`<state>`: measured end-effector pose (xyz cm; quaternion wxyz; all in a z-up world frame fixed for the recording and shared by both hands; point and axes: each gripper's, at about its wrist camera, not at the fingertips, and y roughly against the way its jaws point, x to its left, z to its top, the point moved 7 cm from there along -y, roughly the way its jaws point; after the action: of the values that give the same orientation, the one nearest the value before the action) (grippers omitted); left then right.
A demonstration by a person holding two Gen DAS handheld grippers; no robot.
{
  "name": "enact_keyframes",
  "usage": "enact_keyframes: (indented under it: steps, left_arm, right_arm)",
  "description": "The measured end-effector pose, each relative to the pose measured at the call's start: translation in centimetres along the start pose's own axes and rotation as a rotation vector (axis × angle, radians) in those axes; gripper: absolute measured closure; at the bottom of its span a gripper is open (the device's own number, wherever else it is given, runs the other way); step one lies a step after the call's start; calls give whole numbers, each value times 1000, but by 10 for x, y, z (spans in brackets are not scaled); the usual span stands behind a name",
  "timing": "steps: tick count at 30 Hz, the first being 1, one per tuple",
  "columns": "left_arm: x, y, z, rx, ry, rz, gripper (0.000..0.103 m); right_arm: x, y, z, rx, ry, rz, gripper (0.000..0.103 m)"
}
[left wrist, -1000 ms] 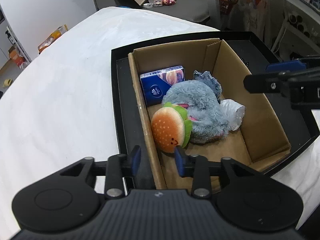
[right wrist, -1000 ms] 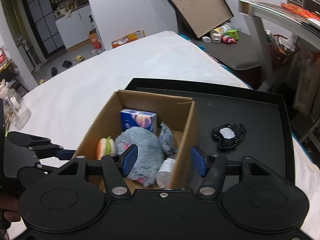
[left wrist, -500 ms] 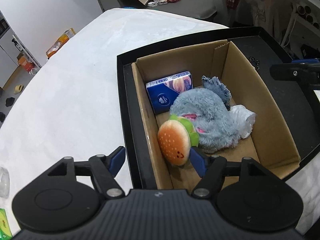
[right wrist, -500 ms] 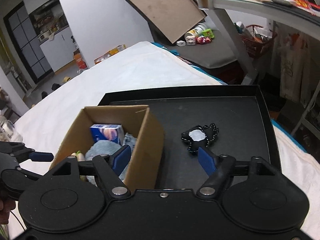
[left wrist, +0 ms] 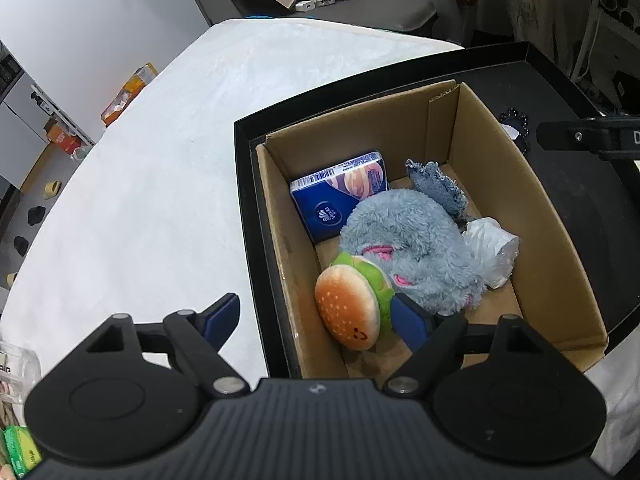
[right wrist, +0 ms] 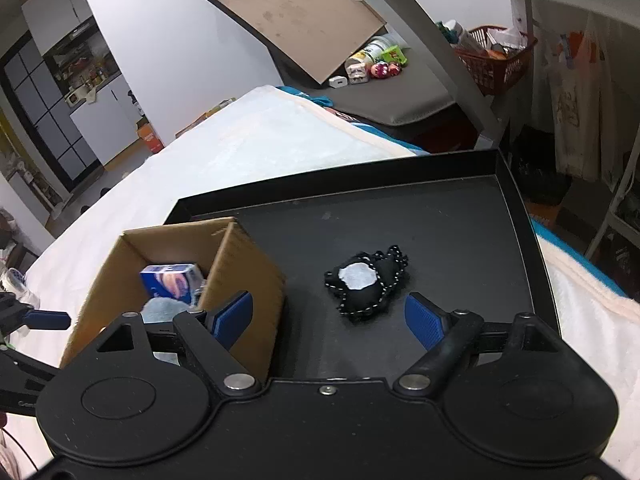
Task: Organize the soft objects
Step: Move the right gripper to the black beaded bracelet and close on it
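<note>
1. Left gripper (left wrist: pixel 316 316): fingers spread wide, holding nothing, straddling the near-left wall of the cardboard box (left wrist: pixel 560 248).
2. Burger plush (left wrist: pixel 348 306): inside the box at 6 o'clock, touching the grey plush (left wrist: pixel 408 248).
3. Right gripper (right wrist: pixel 328 320): fingers apart, empty.
4. Black soft pouch (right wrist: pixel 366 282): on the black tray (right wrist: pixel 460 216), at 12 o'clock from the right gripper.

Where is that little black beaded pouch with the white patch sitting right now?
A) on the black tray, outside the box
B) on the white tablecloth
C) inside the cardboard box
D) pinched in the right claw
A: the black pouch lies on the black tray, beside the cardboard box, ahead of the open right claw.
</note>
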<state>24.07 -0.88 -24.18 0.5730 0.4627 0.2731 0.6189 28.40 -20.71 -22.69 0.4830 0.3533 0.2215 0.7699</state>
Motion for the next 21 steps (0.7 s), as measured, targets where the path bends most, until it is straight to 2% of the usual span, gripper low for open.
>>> enact_keyframes:
  steps: [8, 13, 21]
  left_arm:
    - [-8, -3, 6, 17, -33, 31, 21]
    - [-11, -6, 6, 29, -43, 44, 21]
    - [-13, -8, 7, 37, -43, 53, 16]
  right_arm:
    - [-14, -19, -3, 14, -23, 16, 20]
    - [-20, -38, 0, 34, -12, -3, 20]
    - [-11, -53, 6, 50, 42, -4, 21]
